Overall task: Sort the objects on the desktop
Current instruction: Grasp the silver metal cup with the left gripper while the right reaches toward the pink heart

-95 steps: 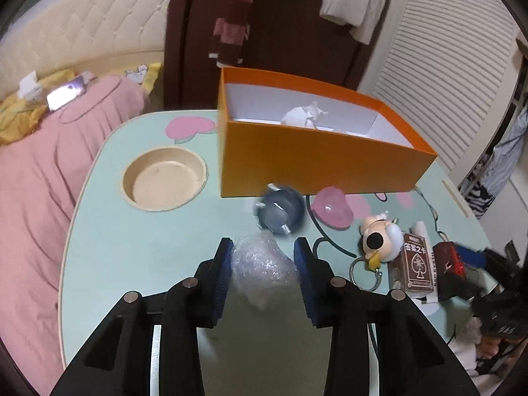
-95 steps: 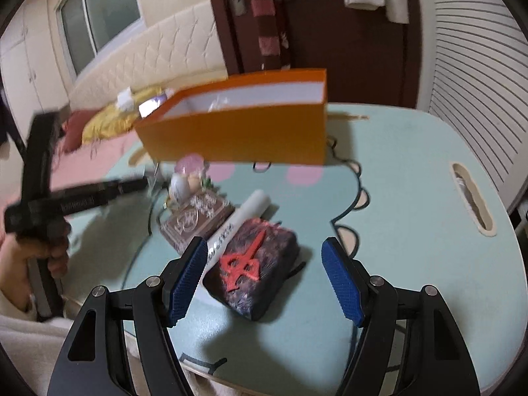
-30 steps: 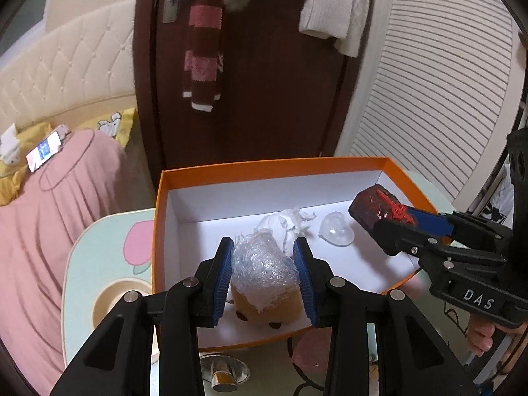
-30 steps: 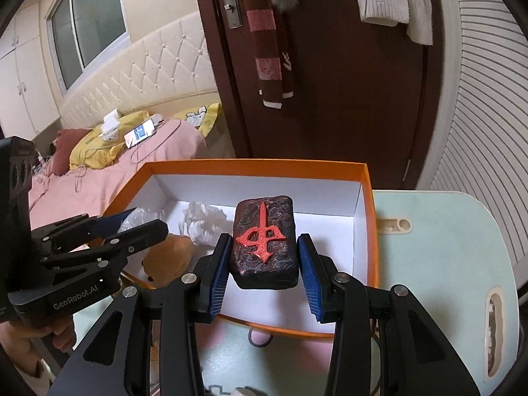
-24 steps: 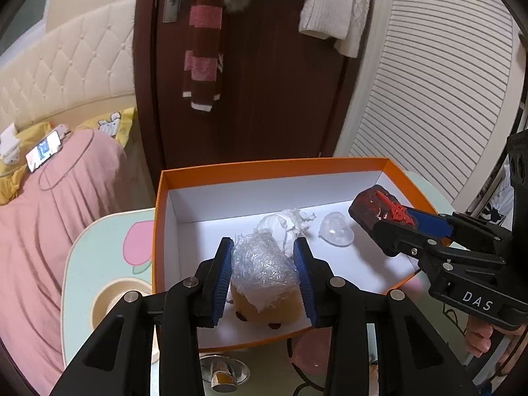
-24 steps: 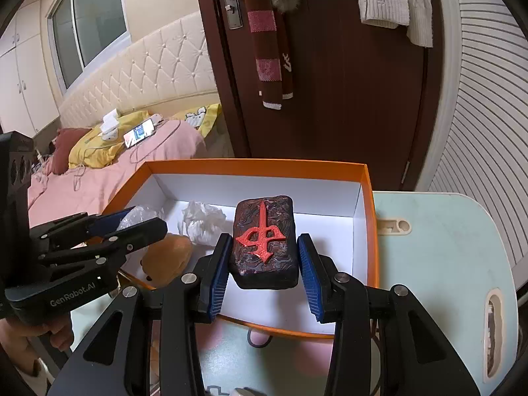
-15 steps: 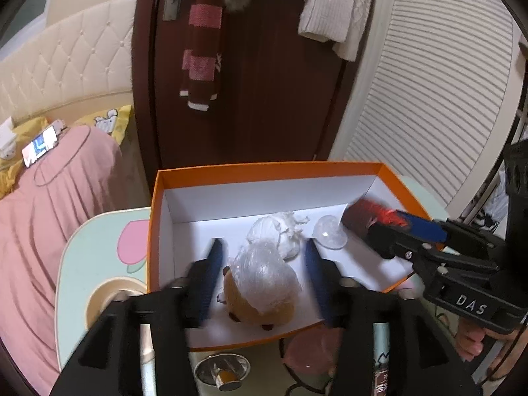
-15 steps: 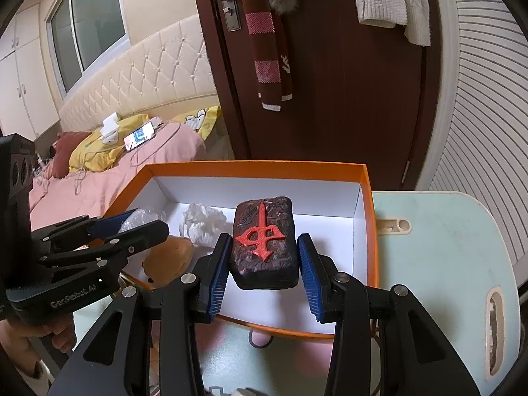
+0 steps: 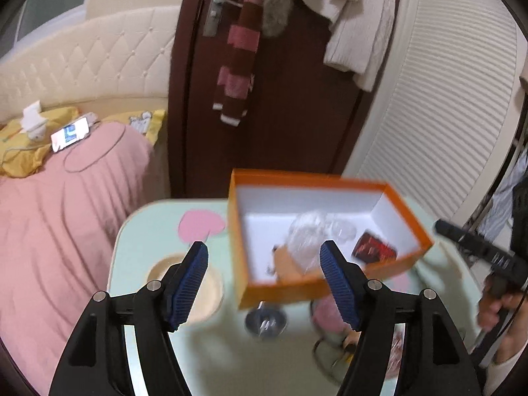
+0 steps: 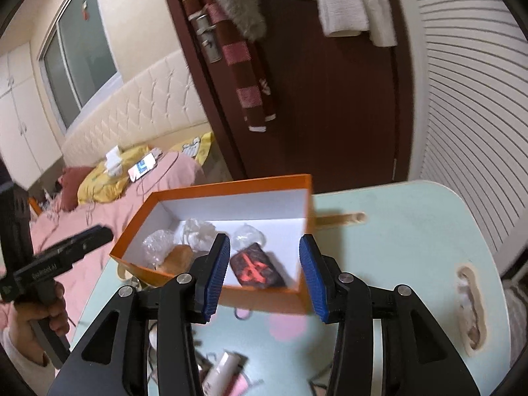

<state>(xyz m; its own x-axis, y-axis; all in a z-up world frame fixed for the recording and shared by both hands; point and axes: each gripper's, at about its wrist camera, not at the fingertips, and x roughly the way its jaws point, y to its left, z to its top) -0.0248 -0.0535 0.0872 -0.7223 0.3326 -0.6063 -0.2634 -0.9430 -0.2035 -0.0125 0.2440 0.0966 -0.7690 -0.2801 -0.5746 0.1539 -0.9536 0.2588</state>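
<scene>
An orange box with a white inside stands on the pale green table; it also shows in the right wrist view. Inside lie a dark block with a red sign, a brown toy wrapped in clear plastic, crumpled white paper and a clear lump. My left gripper is open and empty, above the table in front of the box. My right gripper is open and empty, just before the box's near wall.
A round cream recess is sunk into the table at the left. A small metal-capped thing, a pink piece and a toy lie in front of the box. A white marker lies near. A bed stands left.
Both grippers opened and let go: the wrapped toy and the dark block now lie in the box. Both grippers have pulled back and up from the box.
</scene>
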